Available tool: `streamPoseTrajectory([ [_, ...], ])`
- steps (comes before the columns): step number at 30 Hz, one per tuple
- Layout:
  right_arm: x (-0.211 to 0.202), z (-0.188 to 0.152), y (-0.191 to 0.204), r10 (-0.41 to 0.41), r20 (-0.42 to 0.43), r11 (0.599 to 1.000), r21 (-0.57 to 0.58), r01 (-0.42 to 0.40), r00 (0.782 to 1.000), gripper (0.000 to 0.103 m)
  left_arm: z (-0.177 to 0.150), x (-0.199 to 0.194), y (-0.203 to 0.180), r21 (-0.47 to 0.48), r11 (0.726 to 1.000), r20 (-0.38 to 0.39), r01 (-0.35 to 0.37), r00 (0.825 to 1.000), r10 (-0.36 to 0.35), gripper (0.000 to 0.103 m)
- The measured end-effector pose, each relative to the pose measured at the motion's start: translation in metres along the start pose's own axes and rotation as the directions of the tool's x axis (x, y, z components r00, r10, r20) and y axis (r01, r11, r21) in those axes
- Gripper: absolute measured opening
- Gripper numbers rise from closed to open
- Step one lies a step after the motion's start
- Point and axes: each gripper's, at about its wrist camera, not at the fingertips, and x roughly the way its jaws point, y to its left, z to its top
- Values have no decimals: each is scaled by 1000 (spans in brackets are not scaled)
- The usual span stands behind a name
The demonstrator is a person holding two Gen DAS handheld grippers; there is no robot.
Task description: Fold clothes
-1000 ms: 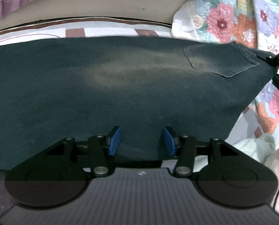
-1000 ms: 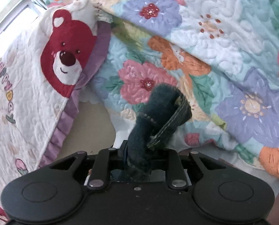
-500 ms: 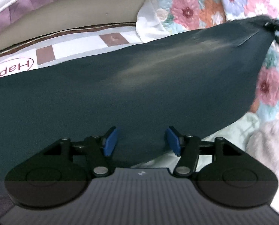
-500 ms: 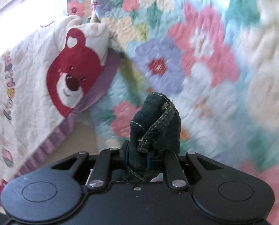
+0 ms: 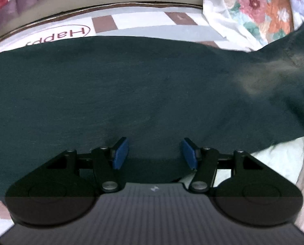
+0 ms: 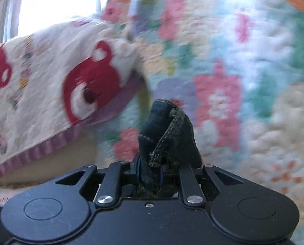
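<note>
Two grippers, one garment: judged mid-fold, one end lifted for carrying over the rest.
Bed [image 5: 143, 21]: checked sheet under the cloth, bare along the far edge; serves as the landing surface for the fold.
Floral quilt [image 6: 243, 65]: heaped on the right side, blurred in the right wrist view; best kept clear of the swinging corner.
Bear blanket [image 6: 56, 81]: draped at the head of the bed, apart from the work.
Dark denim garment [image 5: 131, 94]: spread wide across the bed in front of the left tool, right end rising off the sheet toward the upper right.
Left gripper [image 5: 155, 153]: fingers spread apart, blue pads [image 5: 120, 153] just over the near hem, nothing pinched; worth pressing or pinning that hem so the body stays flat.
Right gripper [image 6: 150, 172]: clamped on a bunched seam corner [image 6: 168, 134] of the denim.
Advice: carry corner low and level, edge onto edge, tension even; sagging middle likely to wrinkle.
</note>
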Motion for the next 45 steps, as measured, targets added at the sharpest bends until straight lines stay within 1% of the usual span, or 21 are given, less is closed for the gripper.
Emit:
streamPoseTrajectory([
  [4,4,-2,34,50,-10,996,-68,-50,999,18,-3,-3,6,-30,1000,8,10,1000,-10,58],
  [10,2,3,93,157,15,986,-54,-156,987,17,-4,-11,22,-84,996,70,21,997,-15,58],
  [14,-1,-2,143,261,10,963,-72,-260,965,17,-1,-15,45,-144,988,115,47,993,-30,58],
  [18,3,-17,201,345,-19,934,-96,-345,939,17,0,-22,74,-158,987,155,10,988,14,58],
  [21,18,-25,236,409,-56,910,-52,-411,911,16,1,-27,104,-191,981,171,-18,984,51,58],
  [22,23,-27,247,430,-67,901,-36,-433,900,16,2,-30,115,-207,978,182,-4,982,42,58],
  [25,36,-37,284,490,-105,869,-21,-495,865,15,1,-49,146,-255,957,264,137,962,-67,58],
  [28,42,-45,327,535,-123,840,-26,-542,836,15,-1,-72,175,-312,912,335,266,929,-157,58],
  [31,36,-48,361,588,-110,806,5,-592,801,15,-9,-90,201,-379,840,384,389,892,-239,59],
  [33,29,-54,386,623,-98,779,-13,-627,776,15,-15,-97,216,-414,798,417,438,871,-261,59],
  [34,26,-59,400,639,-98,764,-37,-645,763,15,-17,-101,223,-426,789,435,443,865,-250,59],
  [35,25,-69,417,653,-105,747,-71,-661,750,15,-22,-103,230,-433,791,456,432,862,-221,61],
  [36,27,-81,431,665,-116,734,-82,-674,738,16,-27,-105,236,-442,793,474,419,860,-190,63],
  [37,32,-96,444,669,-158,726,-69,-684,726,16,-31,-102,243,-470,793,466,387,872,-149,63],
  [38,40,-112,457,658,-263,725,-33,-688,706,21,-34,-99,250,-498,791,458,356,882,-109,63],
  [39,46,-128,468,644,-358,724,3,-689,676,24,-38,-96,256,-523,787,448,326,891,-72,63],
  [41,40,-159,470,641,-464,709,52,-703,612,29,-45,-88,256,-546,776,427,316,902,-67,63],
  [42,28,-168,464,645,-469,699,45,-713,603,31,-48,-84,256,-558,770,416,310,907,-64,63],
  [43,15,-173,456,639,-468,699,24,-715,610,35,-52,-80,256,-568,764,405,306,912,-63,63],
  [44,3,-179,447,633,-469,698,3,-716,616,48,-54,-75,254,-574,757,399,311,914,-73,63],
  [45,-6,-182,436,625,-475,699,-12,-715,619,54,-57,-71,253,-581,751,394,314,916,-78,63],
])
